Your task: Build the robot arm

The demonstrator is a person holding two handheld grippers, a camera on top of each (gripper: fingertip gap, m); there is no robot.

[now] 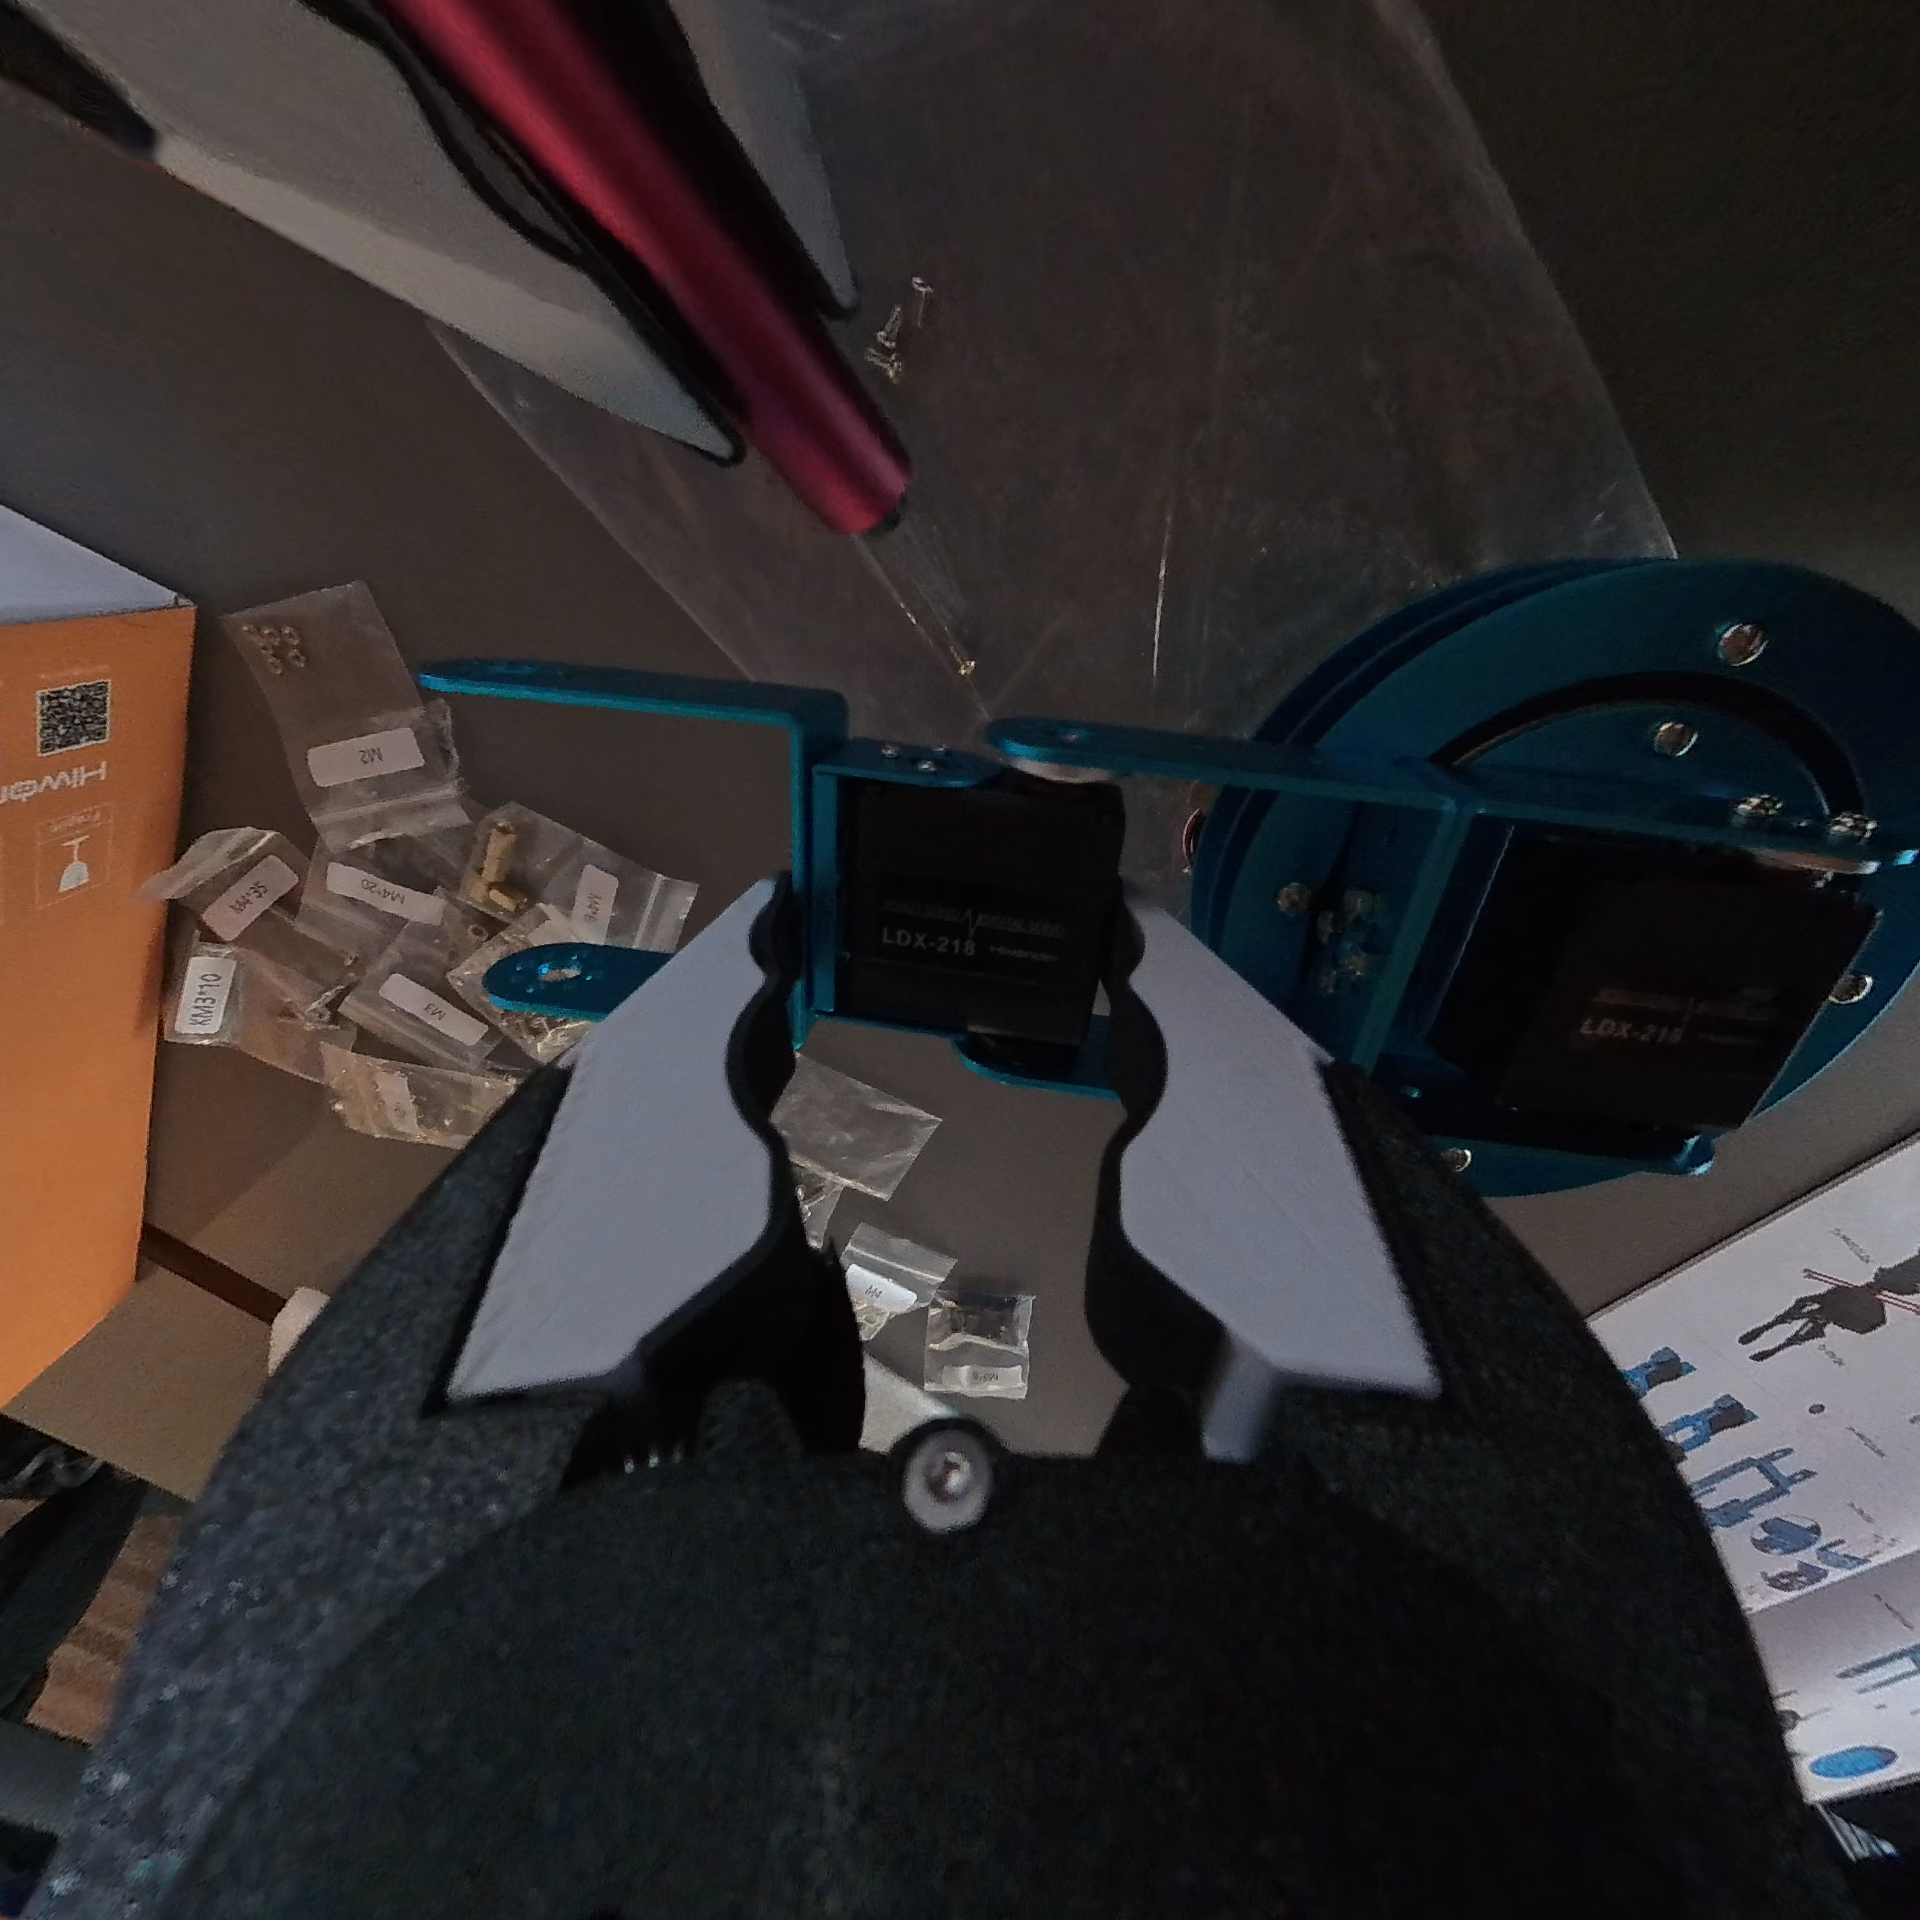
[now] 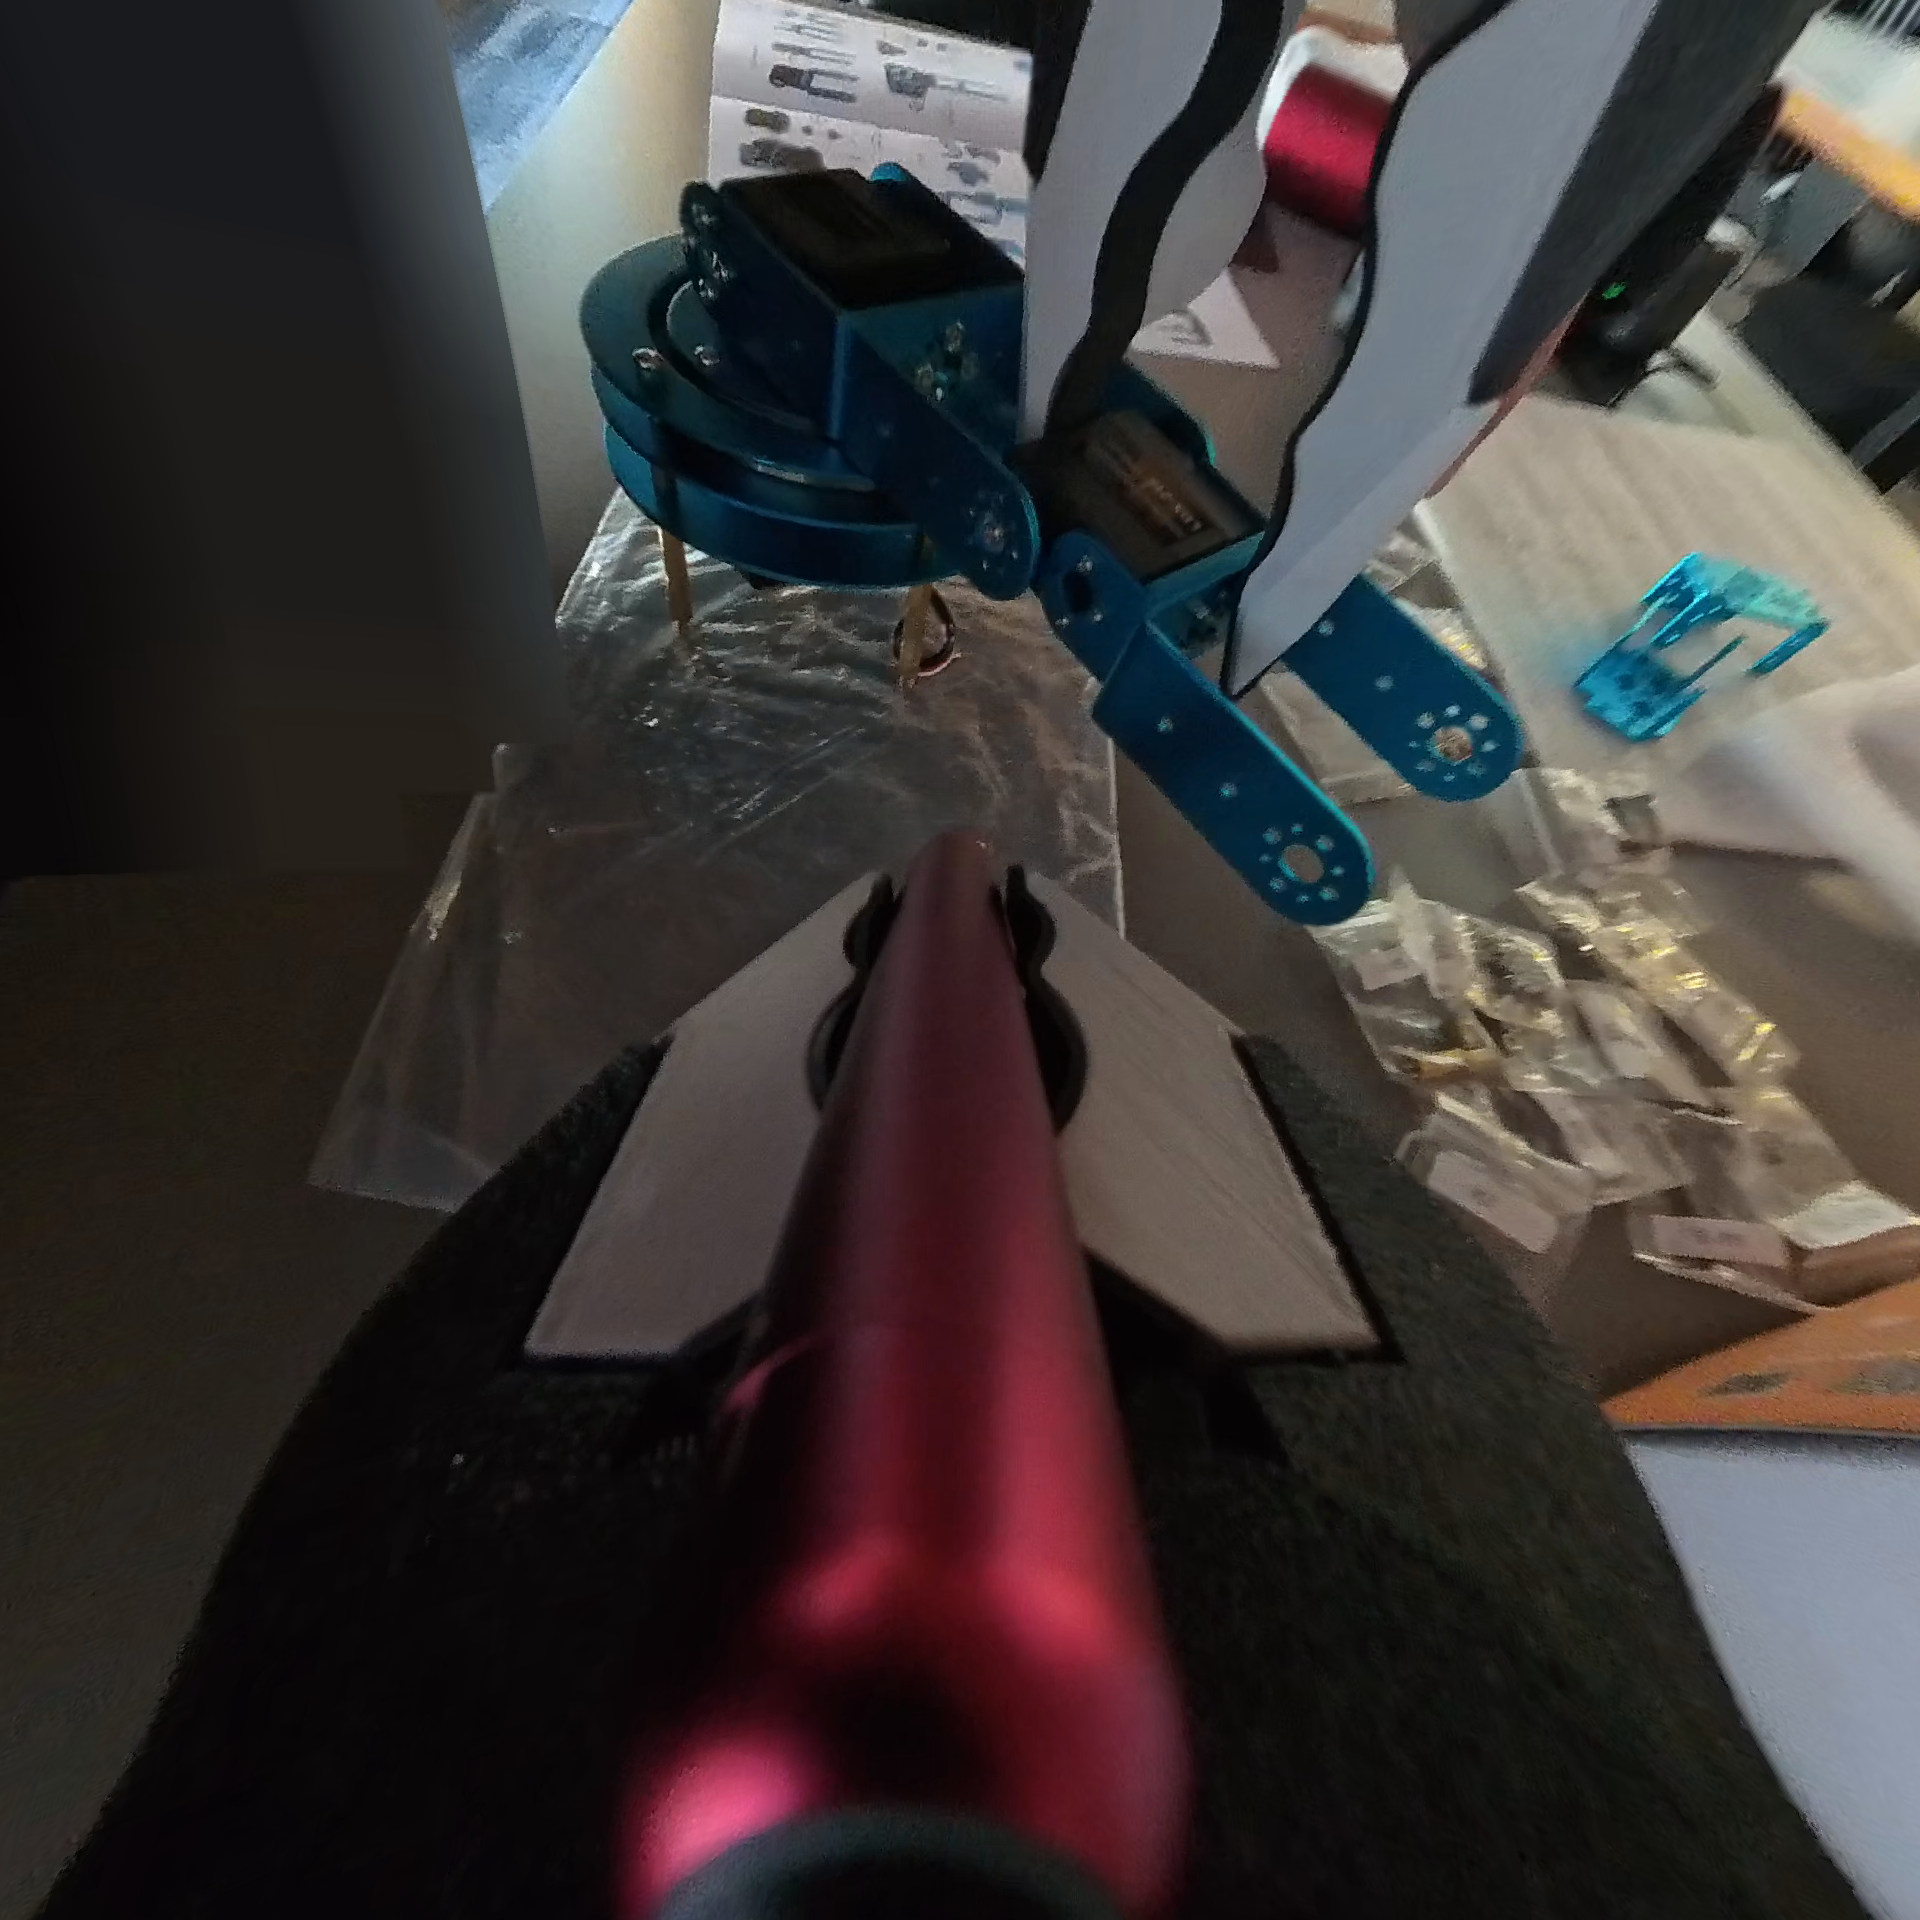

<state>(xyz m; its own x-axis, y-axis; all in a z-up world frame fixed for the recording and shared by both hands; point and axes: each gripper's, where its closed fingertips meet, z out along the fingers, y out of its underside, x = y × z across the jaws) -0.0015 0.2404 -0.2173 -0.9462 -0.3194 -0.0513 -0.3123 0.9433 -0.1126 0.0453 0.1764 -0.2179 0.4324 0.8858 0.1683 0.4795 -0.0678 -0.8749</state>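
With its tip hidden, red tool (image 2: 935, 1299) sits clamped in right gripper (image 2: 940, 914); left gripper (image 1: 951, 935) pinches black servo (image 1: 971, 925).

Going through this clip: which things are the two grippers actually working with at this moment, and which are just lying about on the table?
In use:
- left gripper, closed on the black servo in its blue bracket
- right gripper, clamping the red tool
- blue round base

Lying about:
- hardware bags
- orange box
- instruction sheet
- loose blue bracket
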